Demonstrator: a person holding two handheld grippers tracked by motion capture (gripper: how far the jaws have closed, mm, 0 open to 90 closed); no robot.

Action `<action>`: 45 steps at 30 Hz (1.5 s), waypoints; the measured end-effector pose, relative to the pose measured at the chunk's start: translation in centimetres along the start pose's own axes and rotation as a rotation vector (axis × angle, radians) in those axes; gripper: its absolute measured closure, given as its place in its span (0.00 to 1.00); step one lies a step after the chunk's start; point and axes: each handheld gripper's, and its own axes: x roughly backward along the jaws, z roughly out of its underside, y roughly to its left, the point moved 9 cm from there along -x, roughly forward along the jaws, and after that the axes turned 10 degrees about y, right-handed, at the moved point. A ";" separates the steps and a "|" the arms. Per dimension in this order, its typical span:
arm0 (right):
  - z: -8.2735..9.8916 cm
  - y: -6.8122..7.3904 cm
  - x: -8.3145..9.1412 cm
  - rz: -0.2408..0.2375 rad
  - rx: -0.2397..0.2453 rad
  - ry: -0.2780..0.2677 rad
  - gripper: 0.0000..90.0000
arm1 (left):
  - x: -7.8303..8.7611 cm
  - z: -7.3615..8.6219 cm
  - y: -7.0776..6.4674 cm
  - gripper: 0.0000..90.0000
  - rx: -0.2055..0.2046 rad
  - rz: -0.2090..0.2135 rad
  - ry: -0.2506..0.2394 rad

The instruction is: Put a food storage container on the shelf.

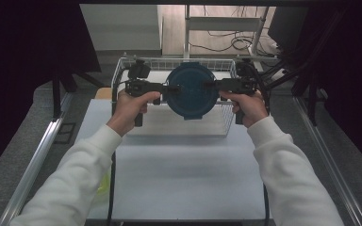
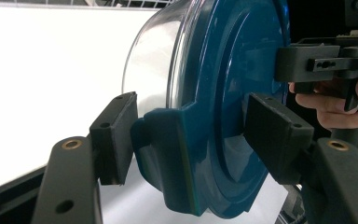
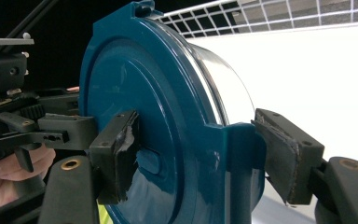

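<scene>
1. My left gripper [image 1: 172, 88] and right gripper [image 1: 209, 86] each clamp a side latch of the tub [image 1: 190, 90], lid toward me
2. It hangs above the basket [image 1: 226, 123]
3. Uneven squeeze could let it twist and drop

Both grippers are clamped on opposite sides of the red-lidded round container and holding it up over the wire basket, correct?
Not quite: the lid is dark blue-teal, not red, as the high view shows. The rest holds: the left gripper and the right gripper clamp the round clear container at opposite side tabs, holding it above the wire basket.
</scene>
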 end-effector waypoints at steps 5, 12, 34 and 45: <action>-1.4 -0.3 -0.1 -0.020 -0.018 -0.024 0.36 | 0.4 -1.8 0.3 0.41 -0.012 -0.018 -0.006; -2.7 -0.7 -0.8 -0.031 -0.038 -0.027 0.36 | 0.5 -3.8 1.5 0.41 0.000 -0.022 -0.016; -5.5 -3.6 -5.3 -0.016 -0.193 0.028 0.37 | -1.8 -5.4 7.2 0.39 0.158 0.066 -0.002; -5.8 -5.1 -6.7 -0.012 -0.308 0.031 0.36 | -2.9 -5.5 8.6 0.36 0.241 0.090 0.006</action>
